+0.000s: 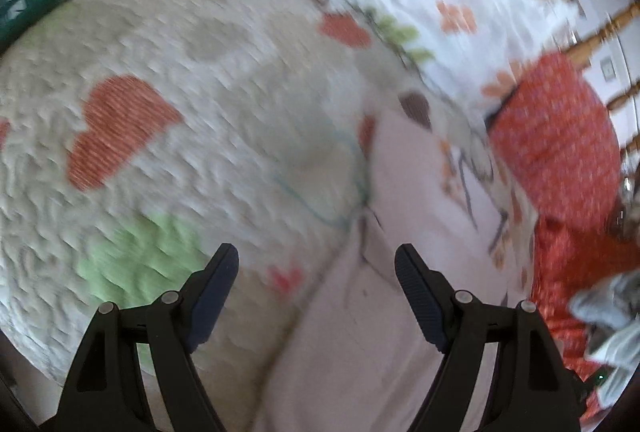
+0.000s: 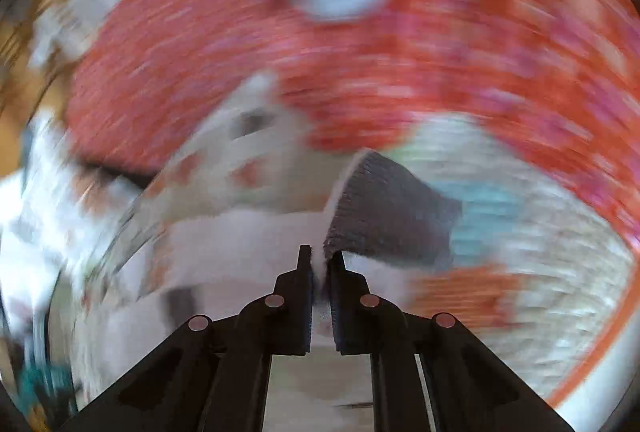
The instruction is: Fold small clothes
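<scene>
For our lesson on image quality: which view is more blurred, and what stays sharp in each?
Right wrist view: heavy streaked blur, only the tongs and pinched grey cloth sharp. Left wrist view: milder blur; open tongs crisp, quilt softened.

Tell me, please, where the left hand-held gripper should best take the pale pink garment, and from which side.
Probably at the pale pink garment's long left edge, coming from above and from the quilt side. That edge lies flat and free between the open fingers of the left hand-held gripper, while its right side runs under the red cloth.
</scene>
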Demonstrator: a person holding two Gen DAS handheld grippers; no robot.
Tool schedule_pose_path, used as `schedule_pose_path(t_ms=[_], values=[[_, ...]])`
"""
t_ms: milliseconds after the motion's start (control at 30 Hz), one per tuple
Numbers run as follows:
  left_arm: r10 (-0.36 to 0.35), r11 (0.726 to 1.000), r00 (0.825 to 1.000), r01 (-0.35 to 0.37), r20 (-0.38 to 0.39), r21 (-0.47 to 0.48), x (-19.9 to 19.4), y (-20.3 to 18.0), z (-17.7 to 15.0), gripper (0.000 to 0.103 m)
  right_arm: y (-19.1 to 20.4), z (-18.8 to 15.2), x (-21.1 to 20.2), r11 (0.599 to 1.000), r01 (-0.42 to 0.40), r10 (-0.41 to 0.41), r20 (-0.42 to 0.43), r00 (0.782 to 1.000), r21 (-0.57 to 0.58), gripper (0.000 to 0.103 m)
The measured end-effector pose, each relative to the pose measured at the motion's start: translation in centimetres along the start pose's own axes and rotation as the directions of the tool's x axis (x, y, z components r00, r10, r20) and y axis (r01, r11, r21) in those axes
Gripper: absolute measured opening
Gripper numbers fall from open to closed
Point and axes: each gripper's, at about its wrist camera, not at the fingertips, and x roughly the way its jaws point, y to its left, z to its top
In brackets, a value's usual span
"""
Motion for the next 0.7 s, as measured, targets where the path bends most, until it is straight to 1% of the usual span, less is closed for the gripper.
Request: schedule_pose_path(t_ms=[67,100,133,233,300,367,467,567,633,700], values=[[0.007,1.000,1.000,-0.006,0.025,-0.017,-0.6,0.6,0.8,0.080,6.1,-0.7,1.7,0.991,-0.089,0.085,-0.042,0.996,-0.101,0.008],[0.009,1.000,0.999,-0.008,0.038,-0.023,-1.0,0.9,1.1,0.080,9.0,-1.4,2.5,0.982,-0.121,0.112,-0.063,0.992,-0.148,0.008],[0.007,1.000,0.999,-0.006,0.044,-0.025,-1.2,1.1,1.3,0.080,12.6,-2.3,3.7,0.967,-0.152,0.136,-0.092,0.986,-0.204,0.008],[0.007,1.000,0.998,-0.006,0.057,-0.019,-1.8,1.4,1.7,0.080,19.2,-5.3,6.7,0.935,-0.222,0.180,-0.171,0.969,-0.277,0.008],[0.003,1.000,0.998,-0.001,0.063,-0.019,-2.3,1.8,2.1,0.080,23.4,-8.1,9.1,0.911,-0.258,0.187,-0.235,0.954,-0.323,0.008],[0.006,1.000,0.997,-0.004,0.072,-0.030,-2.8,2.2,2.5,0.080,26.6,-11.0,10.9,0.887,-0.277,0.175,-0.284,0.943,-0.370,0.008],[0.010,0.998,0.996,-0.005,0.086,-0.061,-3.7,3.4,3.2,0.080,30.2,-15.0,12.7,0.848,-0.314,0.169,-0.343,0.924,-0.427,0.008],[0.009,0.996,0.996,-0.001,0.087,-0.087,-4.0,4.3,3.6,0.081,32.7,-18.0,13.7,0.821,-0.355,0.181,-0.387,0.904,-0.448,0.008],[0.009,0.995,0.996,-0.001,0.087,-0.097,-4.0,4.5,3.7,0.081,34.3,-19.2,14.6,0.805,-0.358,0.169,-0.395,0.903,-0.473,0.008],[0.003,0.995,0.997,0.006,0.081,-0.101,-4.0,4.6,3.7,0.081,35.8,-20.2,15.3,0.786,-0.347,0.146,-0.392,0.908,-0.511,0.008]])
